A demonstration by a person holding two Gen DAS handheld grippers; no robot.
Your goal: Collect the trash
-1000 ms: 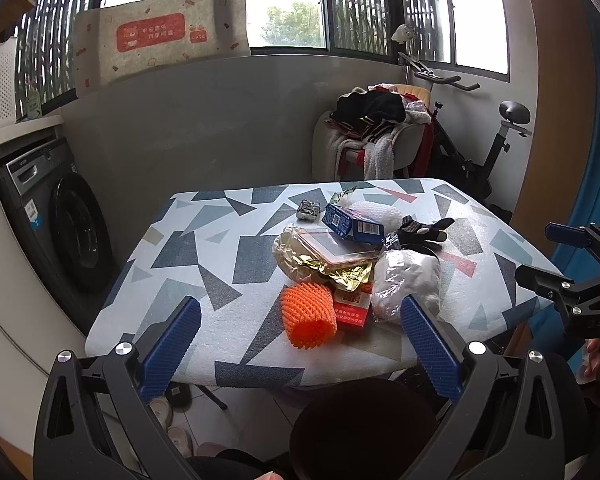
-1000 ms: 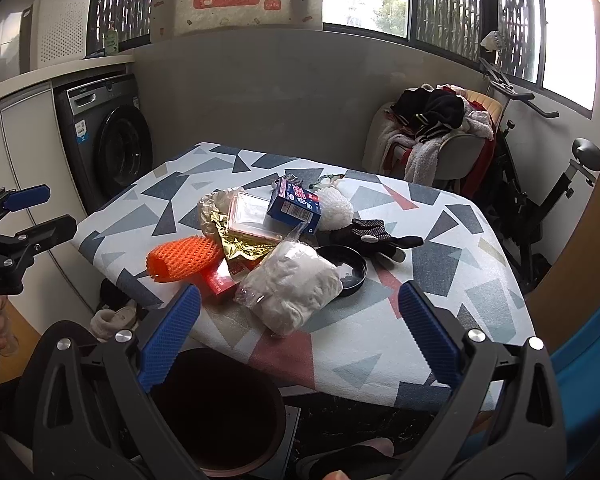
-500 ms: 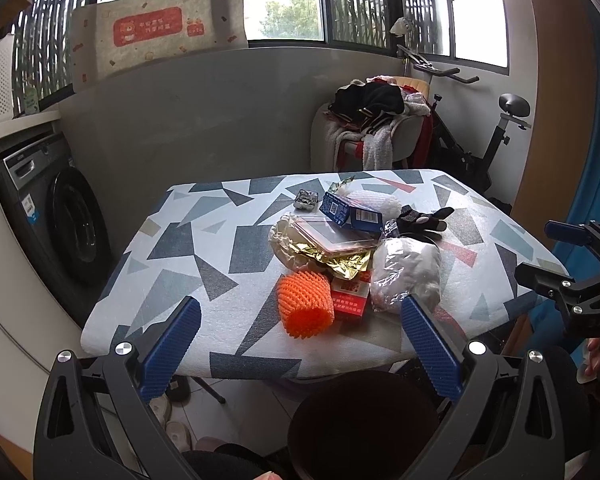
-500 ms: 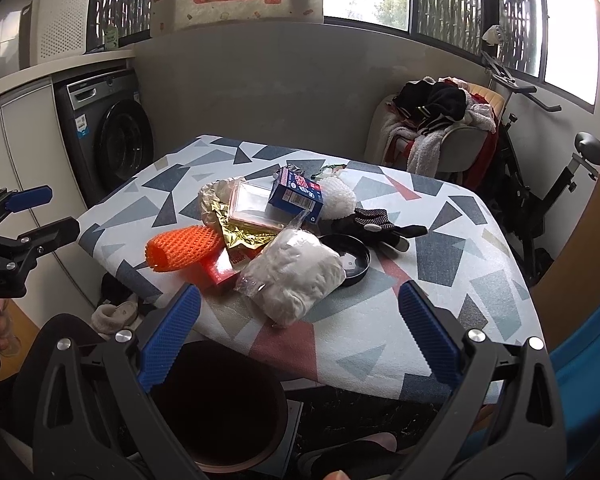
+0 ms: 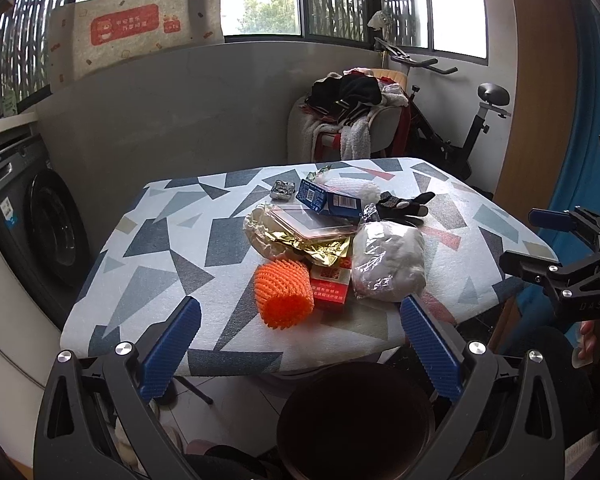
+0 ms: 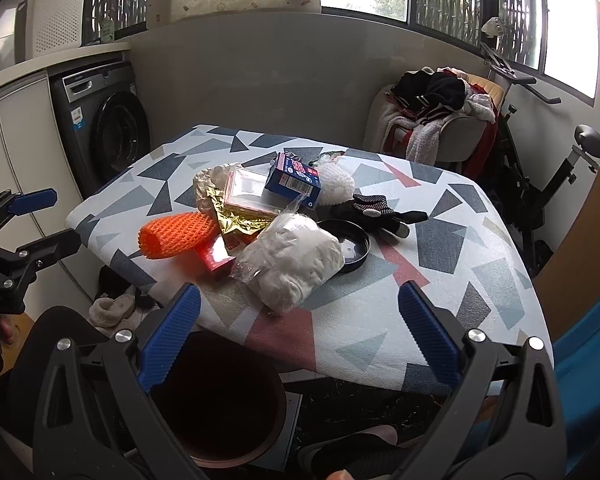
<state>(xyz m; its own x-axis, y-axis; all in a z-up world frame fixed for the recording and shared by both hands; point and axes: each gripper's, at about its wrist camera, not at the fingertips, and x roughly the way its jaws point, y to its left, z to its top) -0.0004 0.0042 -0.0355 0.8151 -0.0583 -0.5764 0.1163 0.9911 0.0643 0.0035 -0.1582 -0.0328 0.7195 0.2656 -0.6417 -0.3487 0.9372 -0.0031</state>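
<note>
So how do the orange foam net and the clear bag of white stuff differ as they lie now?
The orange foam net is an open-ended, ribbed tube; the clear bag is a closed, crinkled, lumpy pouch. The net is smaller and vividly coloured, the bag bulkier and pale. Both lie untouched near the table front edge, flanking the red box.

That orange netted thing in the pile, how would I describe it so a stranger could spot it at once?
Look at the table with the grey triangle-pattern cover, then at the heap of litter in its middle. At the heap's near edge, beside a red box, lies the orange foam net sleeve: the only bright orange piece, a hollow tube of bumpy mesh lying on its side.
</note>
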